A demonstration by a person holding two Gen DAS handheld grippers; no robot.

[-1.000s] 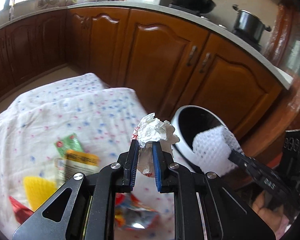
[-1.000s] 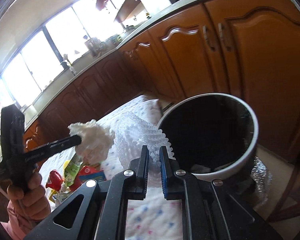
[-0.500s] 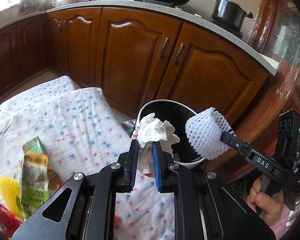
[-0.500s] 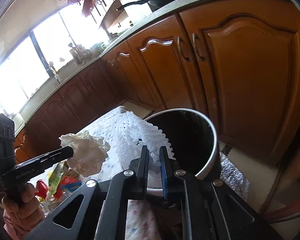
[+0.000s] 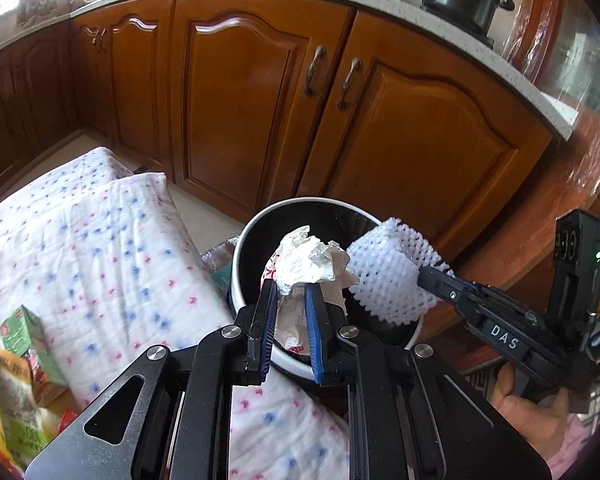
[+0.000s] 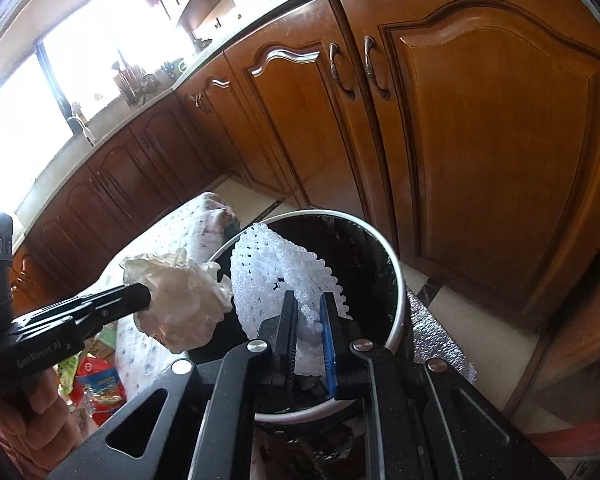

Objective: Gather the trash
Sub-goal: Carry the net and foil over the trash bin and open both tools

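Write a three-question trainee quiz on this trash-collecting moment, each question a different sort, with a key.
1. True or false: the left gripper grips crumpled paper.
2. The right gripper holds: A) a can B) white foam netting C) nothing.
3. Fill in: both items hang over the open ____.

Key: 1 true; 2 B; 3 trash bin.

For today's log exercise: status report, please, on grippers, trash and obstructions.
Left gripper shut on crumpled paper; right gripper shut on foam net. Both over trash bin. Nothing blocking.
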